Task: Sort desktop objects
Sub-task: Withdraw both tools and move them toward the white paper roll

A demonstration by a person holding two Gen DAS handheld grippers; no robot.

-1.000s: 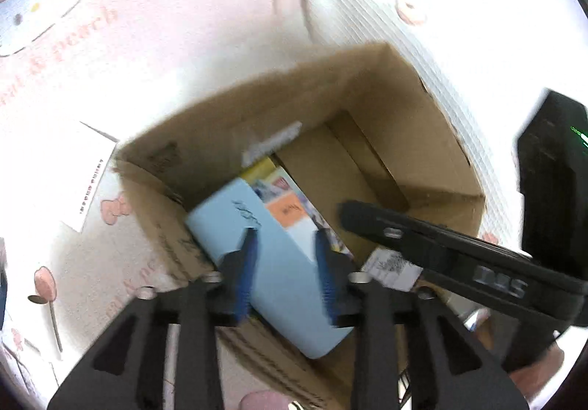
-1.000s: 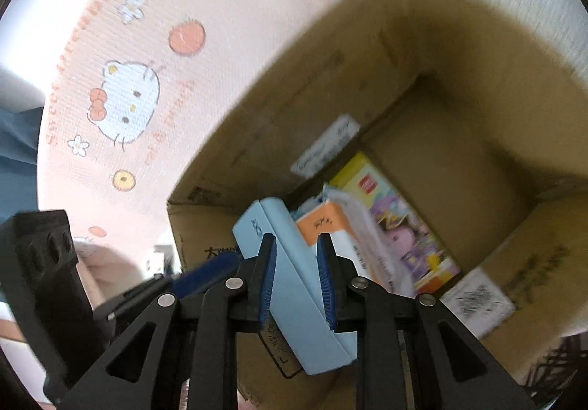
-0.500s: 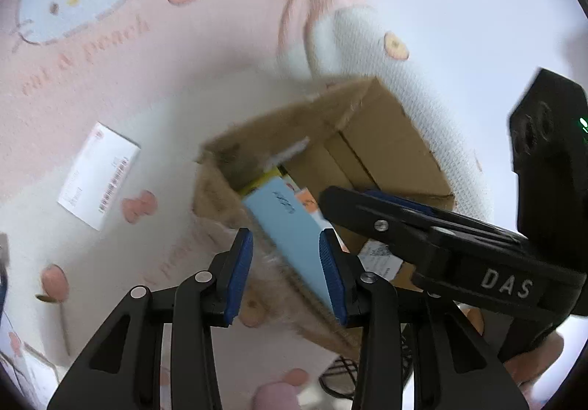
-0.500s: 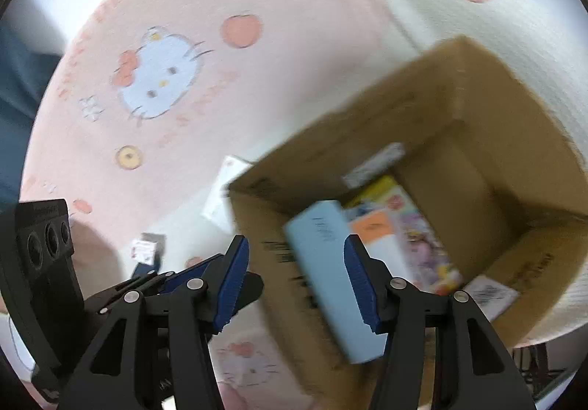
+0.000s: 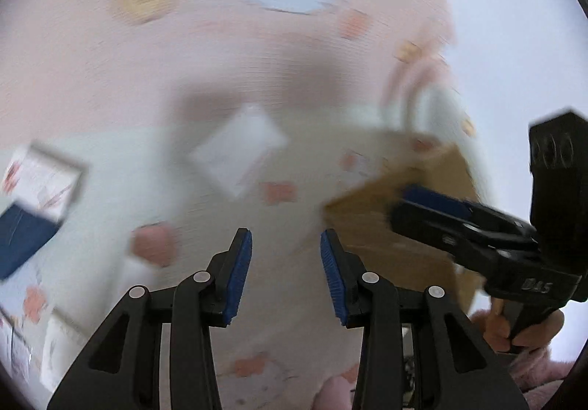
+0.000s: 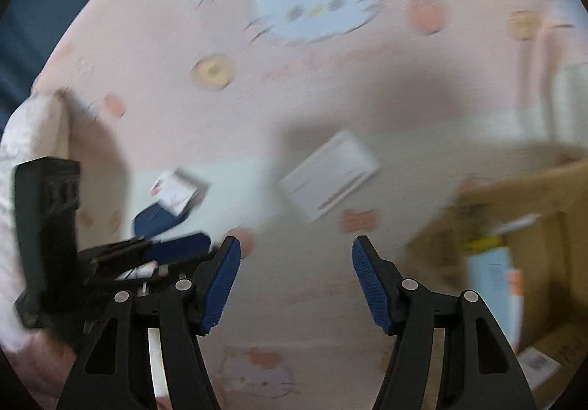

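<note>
**Both grippers empty over the blanket, white card ahead**

Left wrist view: the left gripper [image 5: 286,255] hangs over a pale, cartoon-printed blanket [image 5: 110,79] with its blue pads apart and nothing between them; its jaws are opening a little. Everything here is smeared by motion. A white card [image 5: 239,151] lies flat on the blanket, straight ahead of the pads and slightly to their left, well clear of them. It sits as a diamond, its long axis running from lower left to upper right, so it is skewed to the gap between the pads. At the left edge lie a dark blue object [image 5: 22,239] and a small printed box [image 5: 42,175], touching or overlapping. To the right stands the cardboard box [image 5: 397,226], with the right gripper [image 5: 430,206] in front of it, held by a hand [image 5: 514,331] in a pink sleeve.

Right wrist view: the right gripper [image 6: 296,277] is spread wide and empty, jaws opening. The white card [image 6: 329,178] lies ahead, above the gap and slightly right of centre, with the same diagonal slant. The cardboard box [image 6: 514,197] is off to the right, a light blue box [image 6: 494,285] standing inside it among other items. The left gripper [image 6: 176,247] shows at lower left, near the dark blue object [image 6: 154,222].

Judging by this, the card is the likely next pick; both tools point roughly at it, and neither is clearly nearer. Either wrist would need a roll to close across the card's short side.
</note>
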